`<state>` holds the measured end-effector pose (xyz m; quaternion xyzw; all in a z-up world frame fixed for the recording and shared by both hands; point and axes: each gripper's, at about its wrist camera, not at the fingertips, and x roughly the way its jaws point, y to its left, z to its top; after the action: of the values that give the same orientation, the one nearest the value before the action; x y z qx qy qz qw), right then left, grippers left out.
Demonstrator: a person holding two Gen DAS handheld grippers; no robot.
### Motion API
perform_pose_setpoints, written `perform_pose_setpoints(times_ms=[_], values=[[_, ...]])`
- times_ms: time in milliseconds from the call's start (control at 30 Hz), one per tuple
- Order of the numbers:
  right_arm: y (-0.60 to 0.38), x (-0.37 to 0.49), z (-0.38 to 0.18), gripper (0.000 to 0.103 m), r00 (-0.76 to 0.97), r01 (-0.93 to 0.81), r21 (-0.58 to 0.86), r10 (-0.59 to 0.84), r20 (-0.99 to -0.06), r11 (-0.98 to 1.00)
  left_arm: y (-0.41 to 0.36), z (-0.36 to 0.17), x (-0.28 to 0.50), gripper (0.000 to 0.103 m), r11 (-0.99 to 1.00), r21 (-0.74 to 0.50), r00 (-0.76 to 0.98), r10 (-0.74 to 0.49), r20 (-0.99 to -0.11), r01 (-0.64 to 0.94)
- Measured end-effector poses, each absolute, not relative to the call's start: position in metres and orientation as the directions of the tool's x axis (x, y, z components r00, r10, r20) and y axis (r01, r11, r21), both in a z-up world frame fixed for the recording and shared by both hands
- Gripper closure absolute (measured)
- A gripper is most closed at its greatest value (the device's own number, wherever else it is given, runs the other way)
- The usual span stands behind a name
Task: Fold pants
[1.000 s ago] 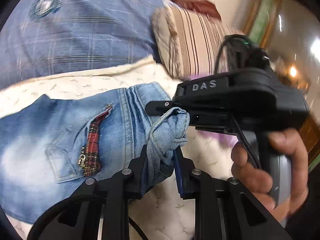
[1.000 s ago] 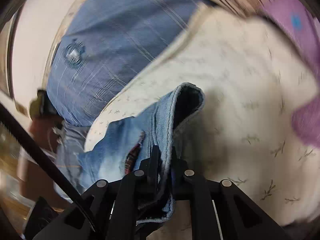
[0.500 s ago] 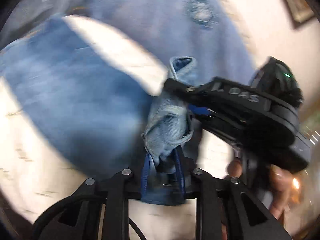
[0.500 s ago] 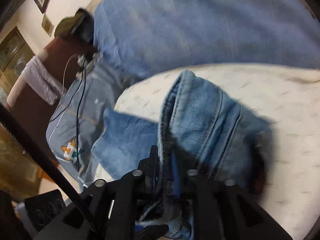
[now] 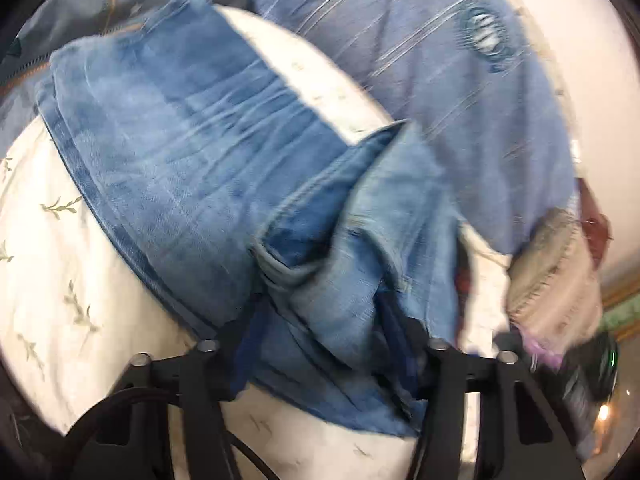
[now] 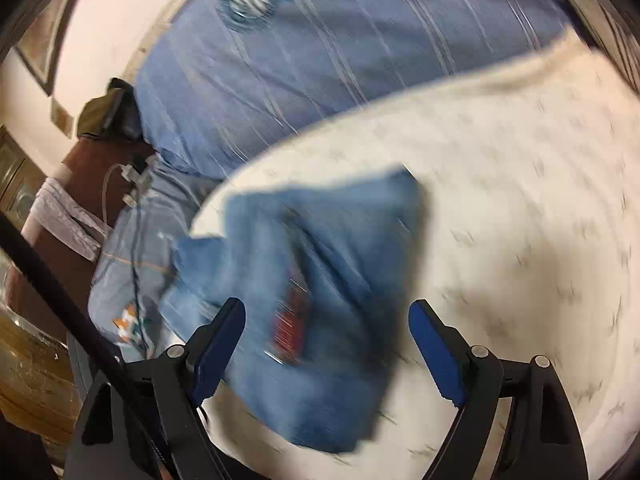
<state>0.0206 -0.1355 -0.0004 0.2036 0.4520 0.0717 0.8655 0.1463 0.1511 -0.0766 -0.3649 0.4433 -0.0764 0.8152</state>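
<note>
Faded blue jeans (image 5: pixel 192 152) lie folded over on a white leaf-print sheet (image 5: pixel 52 264). My left gripper (image 5: pixel 320 320) has its jaws apart, with a bunched fold of denim lying between them; the fingertips are hidden by the cloth. In the right wrist view the jeans (image 6: pixel 320 264) lie as a folded stack with a red plaid pocket trim (image 6: pixel 290 320) on top. My right gripper (image 6: pixel 326 328) is open and wide, just above the stack, holding nothing.
A blue striped bedcover (image 6: pixel 340 56) lies behind the sheet. A striped beige pillow (image 5: pixel 552 272) is at the right in the left wrist view. A brown chair (image 6: pixel 60 208) with cables and a grey-blue cloth (image 6: pixel 132 264) stands off the bed's left edge.
Both grippers carried the waist end over onto the legs, then opened. The right gripper let go of the denim, which now lies on the stack. The left jaws have spread apart.
</note>
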Motion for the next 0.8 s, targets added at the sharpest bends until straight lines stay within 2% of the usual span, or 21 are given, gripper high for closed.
perform_pose_setpoints(times_ms=[100,133,267,367,433,467,533,567,600,700,800], values=[[-0.146,0.016,-0.031,0.032,0.546,0.086,0.481,0.362,-0.755,0.873,0.15,-0.07,0.149,0.076,0.761,-0.624,0.613,-0.41,-0.676,-0.18],[-0.147,0.017,-0.039,0.033,0.535,0.085,0.51,0.392,-0.748,0.856,0.151,-0.06,0.142,0.078,0.779,-0.609,0.628,-0.4,-0.667,-0.15],[-0.148,0.022,-0.044,0.033,0.543,0.064,0.566,0.447,-0.711,0.822,0.166,-0.066,0.13,0.079,0.756,-0.632,0.612,-0.422,-0.669,-0.169],[-0.146,0.034,-0.057,0.032,0.52,0.085,0.604,0.482,-0.705,0.792,0.165,-0.072,0.123,0.078,0.787,-0.589,0.611,-0.379,-0.694,-0.181],[-0.144,0.044,-0.063,0.037,0.508,0.087,0.643,0.521,-0.686,0.761,0.162,-0.067,0.116,0.078,0.82,-0.547,0.623,-0.342,-0.703,-0.168],[-0.145,0.047,-0.064,0.048,0.501,0.087,0.648,0.529,-0.684,0.756,0.16,-0.067,0.115,0.078,0.828,-0.537,0.625,-0.335,-0.705,-0.163],[-0.146,0.054,-0.067,0.058,0.477,0.11,0.662,0.545,-0.69,0.741,0.153,-0.065,0.117,0.078,0.834,-0.529,0.62,-0.332,-0.711,-0.16],[-0.149,0.054,-0.067,0.069,0.469,0.121,0.674,0.556,-0.686,0.729,0.148,-0.062,0.118,0.078,0.837,-0.525,0.618,-0.333,-0.713,-0.155],[-0.152,0.053,-0.066,0.076,0.466,0.125,0.689,0.57,-0.676,0.714,0.14,-0.059,0.122,0.078,0.84,-0.522,0.617,-0.334,-0.712,-0.148],[-0.164,0.048,-0.043,0.081,0.491,0.105,0.698,0.574,-0.656,0.708,0.114,-0.045,0.124,0.079,0.828,-0.552,0.602,-0.391,-0.696,-0.1],[-0.18,0.046,-0.009,0.082,0.54,0.105,0.612,0.472,-0.697,0.784,0.082,-0.036,0.133,0.079,0.811,-0.583,0.557,-0.461,-0.691,-0.051]])
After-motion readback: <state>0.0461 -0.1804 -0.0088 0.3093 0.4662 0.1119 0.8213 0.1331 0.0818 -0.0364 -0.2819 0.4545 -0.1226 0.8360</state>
